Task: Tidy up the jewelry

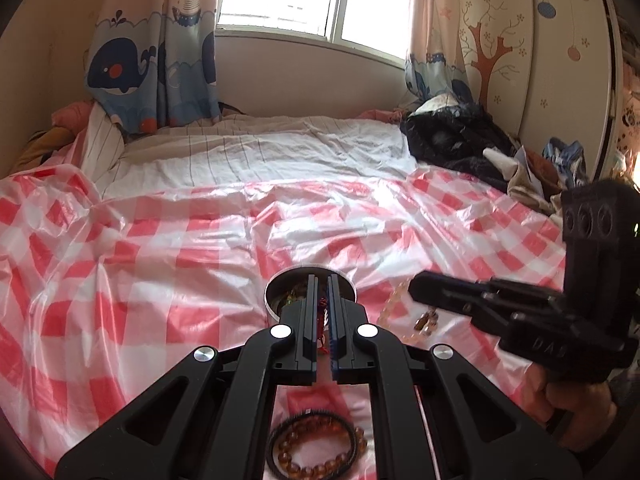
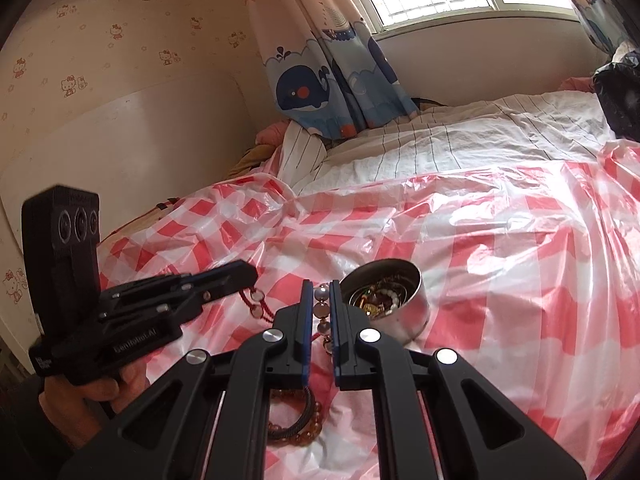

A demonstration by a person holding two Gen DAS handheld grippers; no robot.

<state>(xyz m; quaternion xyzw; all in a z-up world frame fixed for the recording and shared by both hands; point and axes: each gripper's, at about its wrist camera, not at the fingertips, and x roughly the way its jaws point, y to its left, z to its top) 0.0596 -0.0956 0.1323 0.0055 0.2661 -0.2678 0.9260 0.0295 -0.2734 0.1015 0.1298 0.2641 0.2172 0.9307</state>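
Observation:
My left gripper (image 1: 322, 280) is shut on a red cord bracelet (image 1: 321, 322), held up in front of a round metal tin (image 1: 269, 305) with several pieces inside. In the right wrist view the same left gripper (image 2: 250, 274) shows the red cord (image 2: 256, 300) dangling from its tip. My right gripper (image 2: 321, 285) is shut on a bracelet of pale grey beads (image 2: 322, 306), just left of the tin (image 2: 408, 320). From the left wrist view the right gripper (image 1: 416, 289) trails pale beads (image 1: 390, 308) below its tip. An amber bead bracelet (image 1: 320, 454) lies on the sheet inside a black band.
A crinkled red-and-white checked plastic sheet (image 1: 160, 260) covers the bed. Behind it lie a striped white blanket (image 1: 260, 152) and a heap of dark clothes (image 1: 460, 140) at the right. Whale curtains (image 2: 320, 80) hang under the window. A hand (image 2: 80, 396) grips the left tool.

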